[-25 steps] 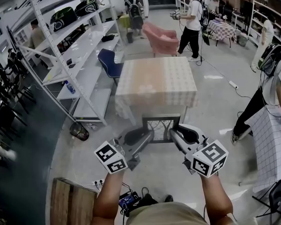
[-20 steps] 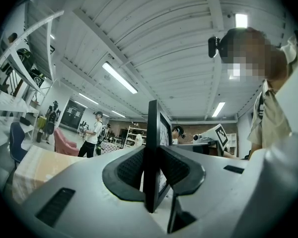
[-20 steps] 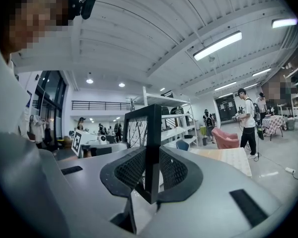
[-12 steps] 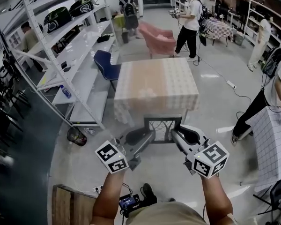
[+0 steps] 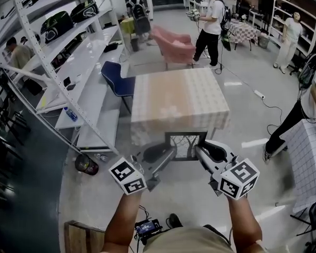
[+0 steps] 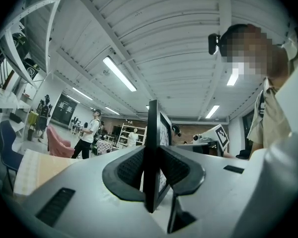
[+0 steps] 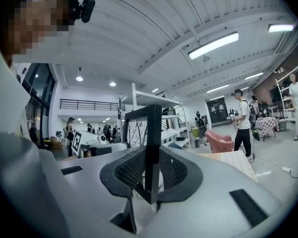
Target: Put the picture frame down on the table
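A small dark picture frame (image 5: 185, 145) with a branch pattern hangs in the air just short of the table's near edge. My left gripper (image 5: 170, 153) is shut on the frame's left side and my right gripper (image 5: 198, 151) is shut on its right side. In the left gripper view the picture frame (image 6: 151, 152) stands edge-on between the pads. In the right gripper view the picture frame (image 7: 145, 133) shows its black border and branch picture, pinched at one edge. The table (image 5: 179, 101) wears a checked pale orange cloth.
Metal shelving (image 5: 68, 73) runs along the left with a blue chair (image 5: 117, 73) beside the table. A pink armchair (image 5: 174, 44) stands behind the table. People stand at the back and right; a person in black trousers (image 5: 292, 123) is close on the right. A bin (image 5: 86, 164) sits on the floor.
The view has moved closer to the table with both grippers and the frame; the frame now overlaps the table's near edge. Both grips are unchanged.
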